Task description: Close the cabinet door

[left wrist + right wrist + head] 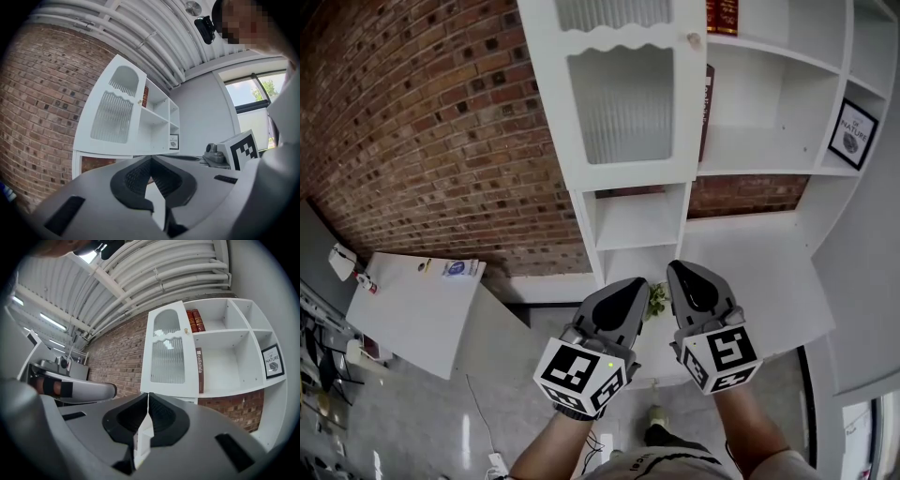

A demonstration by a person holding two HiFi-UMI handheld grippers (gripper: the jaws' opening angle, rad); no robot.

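The white cabinet door [628,103] has a ribbed glass panel and a small knob [694,39] at its right edge. It stands swung out from the white cabinet [787,103]. The same door [112,117] shows in the left gripper view, and the door [168,355] also shows in the right gripper view. My left gripper [637,283] and right gripper [678,269] hang side by side below the door, well short of it, touching nothing. The left gripper [150,158] has its jaws together and empty. The right gripper [148,395] is likewise shut with nothing between its jaws.
Red books [196,320] stand on the top shelf and a dark book [200,369] on the shelf below, behind the door's edge. A framed print [853,131] sits at the right. A brick wall [422,131] runs left, with a white table [417,305] below it.
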